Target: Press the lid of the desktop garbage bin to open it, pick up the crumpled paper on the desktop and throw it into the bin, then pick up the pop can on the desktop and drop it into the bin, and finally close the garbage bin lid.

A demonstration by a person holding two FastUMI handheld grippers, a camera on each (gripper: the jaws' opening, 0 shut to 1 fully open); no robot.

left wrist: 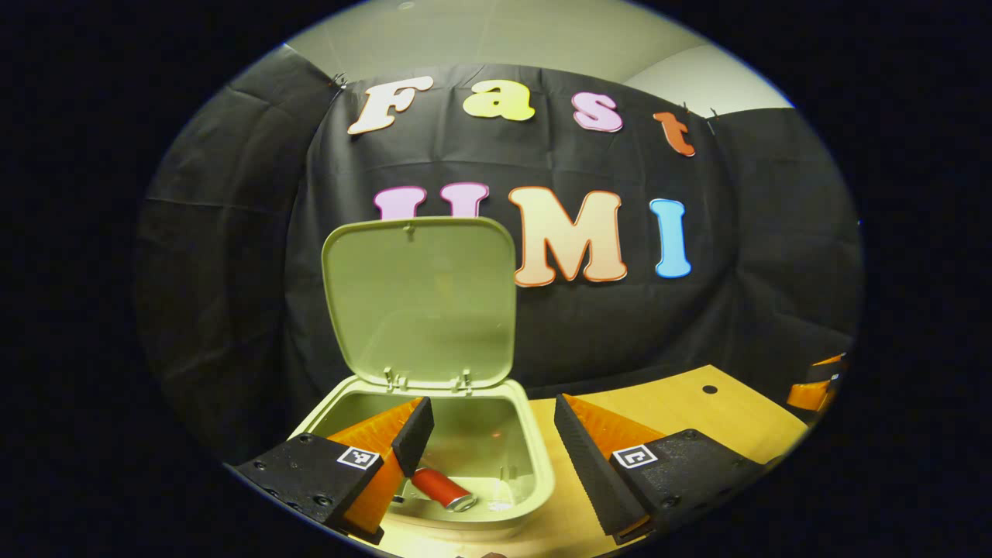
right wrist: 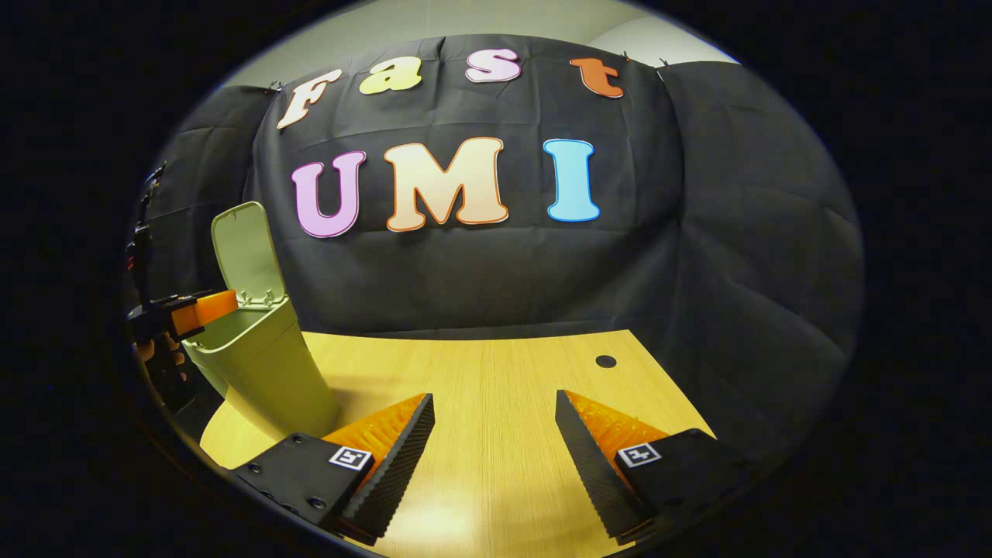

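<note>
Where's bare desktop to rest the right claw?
Bare desk runs from the bin across to the small dark hole by the right edge, ahead of the open right claw. It is crowded over the bin, where the left claw hangs.

Bin (left wrist: 535, 465): pale green, walls and raised lid (left wrist: 422, 298) alike; can (left wrist: 443, 490) inside: red body, silver end; table (right wrist: 496, 372): light yellow wood grain, one dark round hole (right wrist: 605, 361) at far right; wall (right wrist: 736, 232): black cloth, creased; ceiling (left wrist: 504, 35): off-white; grippers' tags (right wrist: 349, 457): black-and-white squares.
</note>
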